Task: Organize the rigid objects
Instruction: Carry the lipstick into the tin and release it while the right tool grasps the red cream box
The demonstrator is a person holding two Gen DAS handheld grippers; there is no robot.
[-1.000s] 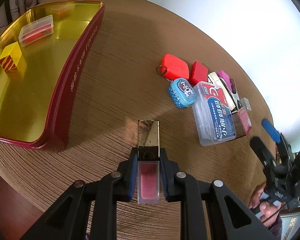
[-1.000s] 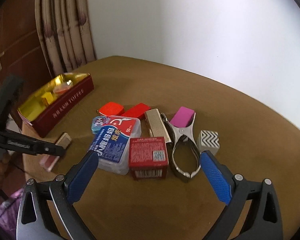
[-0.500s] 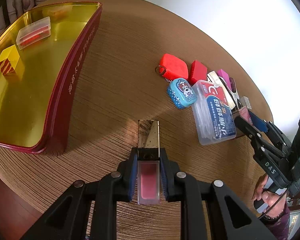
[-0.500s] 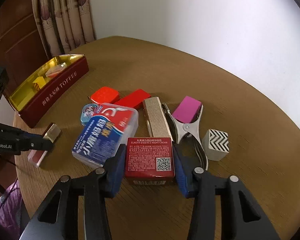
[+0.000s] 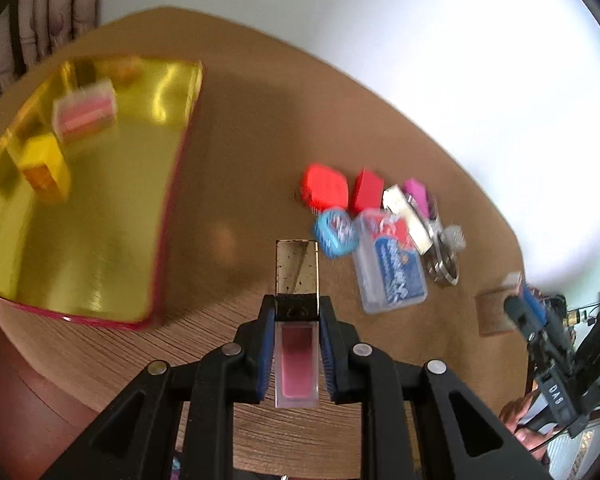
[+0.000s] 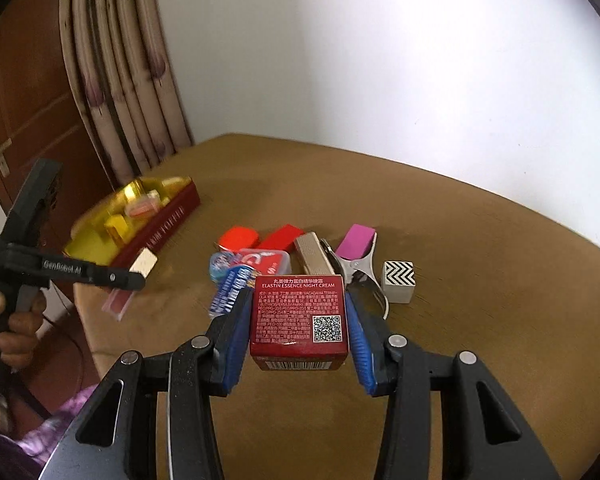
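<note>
Two hand-held grippers work over a round brown table (image 6: 460,280) strewn with small items. The left gripper (image 5: 296,344) has its fingers clenched on a slim lip-gloss tube (image 5: 297,360), pink body between the blue pads and gold cap pointing forward, the tube held clear above the table near its edge. In the right wrist view the same tube (image 6: 120,300) hangs tilted from the left gripper (image 6: 132,280), with a hand (image 6: 8,320) on the handle.

The right gripper (image 6: 298,320) has just been closing its fingers and now grasps a red night-cream box (image 6: 299,316), both blue pads pressed to its sides, the printed face and QR code turned toward the camera. The box is lifted above the table, in front of the remaining cluster.

That cluster lies mid-table: a clear floss box (image 6: 256,268) with a blue label, a small blue tin (image 6: 220,264) touching it, a red case (image 6: 238,238), a red block (image 6: 282,238), a gold bar (image 6: 312,258), a metal clip (image 6: 360,264) with a purple block (image 6: 356,240) beside it, and a zigzag cube (image 6: 398,280) a little apart to the right.

A gold-lined red tin tray (image 5: 172,208) sits at the table's far left, holding a yellow block (image 5: 46,168) and a clear case (image 5: 84,114) with red contents; blur hides finer detail.
</note>
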